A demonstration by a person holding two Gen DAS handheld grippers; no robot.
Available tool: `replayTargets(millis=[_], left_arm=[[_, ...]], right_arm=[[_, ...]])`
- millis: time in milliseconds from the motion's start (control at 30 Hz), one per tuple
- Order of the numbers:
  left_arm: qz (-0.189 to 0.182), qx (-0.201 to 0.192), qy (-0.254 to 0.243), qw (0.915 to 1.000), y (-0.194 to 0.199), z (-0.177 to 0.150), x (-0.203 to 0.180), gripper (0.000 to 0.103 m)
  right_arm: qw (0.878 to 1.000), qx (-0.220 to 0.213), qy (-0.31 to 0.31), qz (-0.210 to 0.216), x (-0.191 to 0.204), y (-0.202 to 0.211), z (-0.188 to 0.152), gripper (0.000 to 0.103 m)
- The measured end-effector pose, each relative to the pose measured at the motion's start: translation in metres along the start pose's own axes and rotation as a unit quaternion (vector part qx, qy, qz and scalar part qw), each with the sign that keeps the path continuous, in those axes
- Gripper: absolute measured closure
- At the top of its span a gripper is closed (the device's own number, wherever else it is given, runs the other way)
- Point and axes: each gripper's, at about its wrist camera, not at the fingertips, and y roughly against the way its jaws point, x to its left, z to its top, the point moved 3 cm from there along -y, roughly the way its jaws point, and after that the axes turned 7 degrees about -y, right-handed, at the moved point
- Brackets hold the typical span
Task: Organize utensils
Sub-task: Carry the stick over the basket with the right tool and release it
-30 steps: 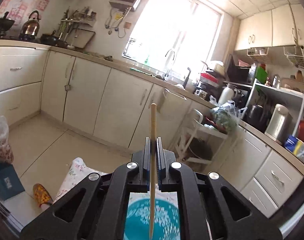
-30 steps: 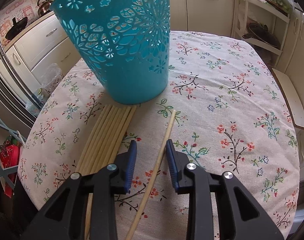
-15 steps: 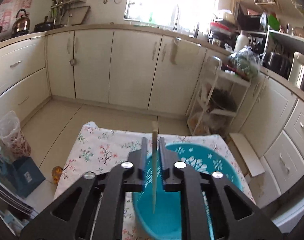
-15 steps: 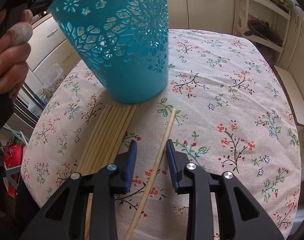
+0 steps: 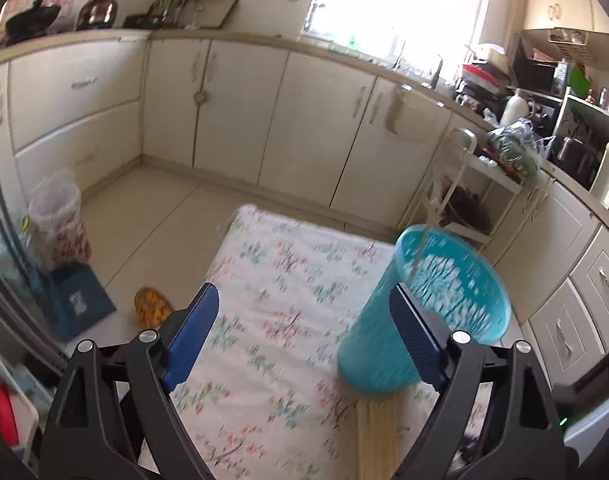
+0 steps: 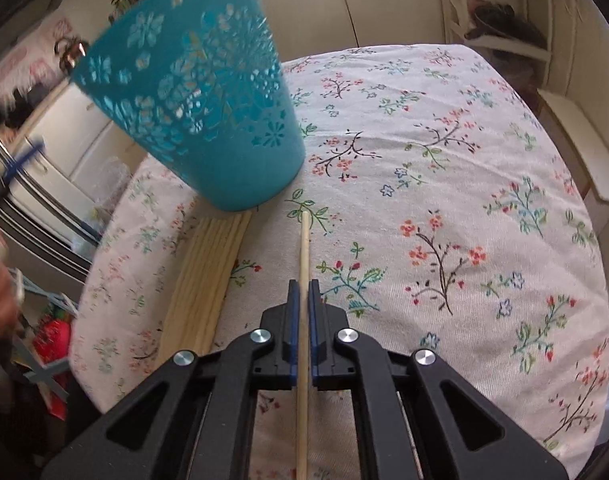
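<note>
A teal perforated holder [image 5: 424, 312] stands on the floral tablecloth [image 5: 288, 304]; a blurred chopstick [image 5: 422, 246] leans inside it. My left gripper [image 5: 300, 340] is open and empty, to the left of and above the holder. In the right wrist view the holder [image 6: 200, 112] stands at the upper left. My right gripper [image 6: 303, 292] is shut on a single wooden chopstick [image 6: 303, 248] that points toward the holder's base. A bundle of several chopsticks [image 6: 204, 280] lies on the cloth to its left, and shows in the left wrist view [image 5: 378, 436].
The cloth-covered table [image 6: 464, 200] extends to the right of the right gripper. Kitchen cabinets [image 5: 304, 128] and a white rack [image 5: 464, 200] stand beyond the table. A blue box [image 5: 78, 304] and a slipper [image 5: 150, 308] lie on the floor at the left.
My left gripper opened and let its chopstick go into the holder, then swung left. My right gripper closed on the single chopstick on the cloth.
</note>
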Motion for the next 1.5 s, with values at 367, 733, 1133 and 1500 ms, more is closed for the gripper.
replayTargets(millis=[367,733,1133,1500], left_arm=[[0.028,0.104,0.025,0.9939,-0.031,-0.099,0.037,0.020],[0.014,0.108,0.030,0.9936,-0.044,-0.112,0.039,0.019],[0.002,0.105,0.030,0.9940,-0.045,-0.112,0.037,0.018],[0.001,0.105,0.030,0.9940,-0.045,-0.112,0.035,0.016]], right_arm=[[0.973,-0.100,-0.087,0.189,0.009,0.095,0.034,0.098],[0.929,-0.294,-0.053,0.219,0.099,0.134,0.160,0.098],[0.963,-0.247,-0.034,0.104,0.098,0.041,0.171,0.094],[0.968,-0.226,-0.044,0.094,0.056,0.089,0.079,0.087]])
